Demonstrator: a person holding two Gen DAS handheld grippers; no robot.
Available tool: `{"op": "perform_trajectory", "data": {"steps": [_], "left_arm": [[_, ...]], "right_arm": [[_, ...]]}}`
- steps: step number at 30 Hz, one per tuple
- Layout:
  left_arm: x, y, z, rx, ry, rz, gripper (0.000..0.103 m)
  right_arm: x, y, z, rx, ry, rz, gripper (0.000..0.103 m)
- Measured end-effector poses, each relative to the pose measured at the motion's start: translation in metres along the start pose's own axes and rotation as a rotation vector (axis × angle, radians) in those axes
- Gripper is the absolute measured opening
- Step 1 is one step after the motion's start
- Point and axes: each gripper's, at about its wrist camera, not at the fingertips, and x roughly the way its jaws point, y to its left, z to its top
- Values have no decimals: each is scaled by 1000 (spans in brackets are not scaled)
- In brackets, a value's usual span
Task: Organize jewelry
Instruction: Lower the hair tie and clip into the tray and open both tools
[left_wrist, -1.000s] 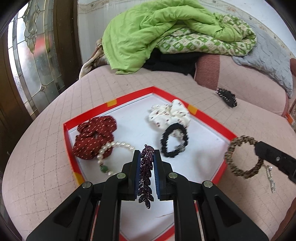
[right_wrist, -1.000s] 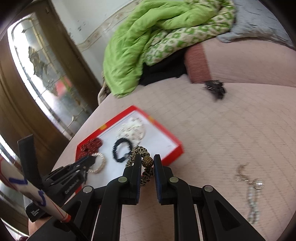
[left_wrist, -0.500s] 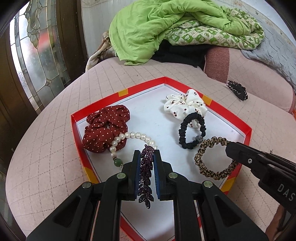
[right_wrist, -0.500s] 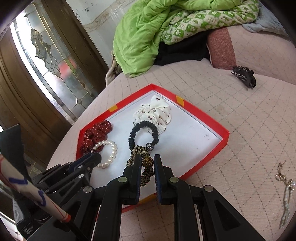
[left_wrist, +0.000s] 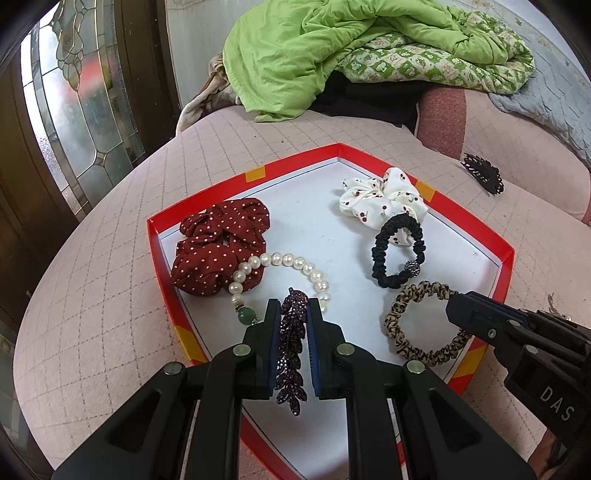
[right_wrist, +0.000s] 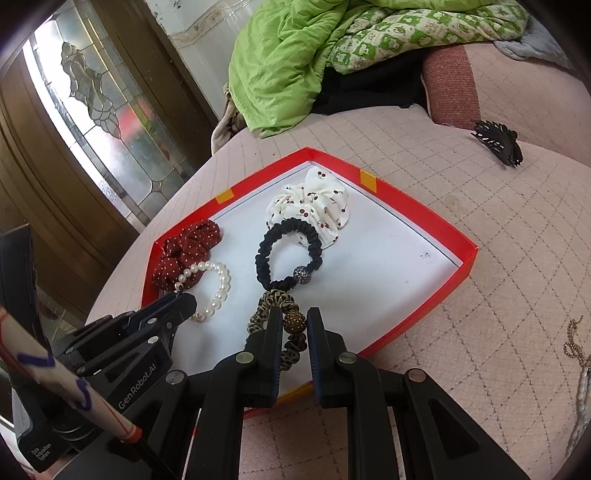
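Fingers of the left gripper (left_wrist: 291, 328) are being kept nearly shut, clamped on a dark purple leaf-shaped hair clip (left_wrist: 291, 347), which is being held lengthwise between the pads above the near end of the tray. Fingers of the right gripper (right_wrist: 291, 332) are likewise being kept nearly shut, pinched on a leopard-print hair tie (left_wrist: 424, 325) at its brown studded bead (right_wrist: 294, 323); its loop is being held over the near right part of the tray, whether touching the floor of the tray cannot be told.

Red-rimmed tray (left_wrist: 506, 254), white inside, is lying on a pink quilted bed (left_wrist: 92, 314). Items being kept in it, near to far:
- pearl bracelet (left_wrist: 280, 262) with a green bead (left_wrist: 246, 315), just beyond the left fingers, partly overlapping the next item;
- dark red polka-dot scrunchie (left_wrist: 218, 247), at the left side;
- black hair tie (left_wrist: 397, 251) with a sparkly bead, just beyond the leopard-print tie, in the right wrist view touching it;
- white cherry-print scrunchie (left_wrist: 380, 195), at the far right, partly under the black tie.

Items lying outside the tray on the bed: a thin chain piece (right_wrist: 576, 354) to the right, and a black claw clip (left_wrist: 482, 172) farther off. Green quilt (left_wrist: 332, 48) is being kept bundled at the far end, beside a glazed wooden door (left_wrist: 74, 110).
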Motion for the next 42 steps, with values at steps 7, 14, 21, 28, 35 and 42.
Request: {"op": "perform_trajectory", "data": {"steps": [7,14,21,28,35,42], "left_arm": [[3,3,-1,-3,10,6,13],[3,4,-1,-2,10,7,13],[4,4,-2,-2,10,9,14],[4,4,-2,-1,8,13,14],[4,4,-2,-2,10,11,14],[2,3,-2,-4,4,15,20]], "right_arm": [[1,1,-1,-19,-2,-27,15],[1,1,-2,-28,2,-35,15],[0,2,-2,-37,0,-38,15],[-2,2,-2,-36,2,-40,15],[-4,2,-1,-35,-1,-40,16],[-11,0,2,-18,-12,-38,20]]}}
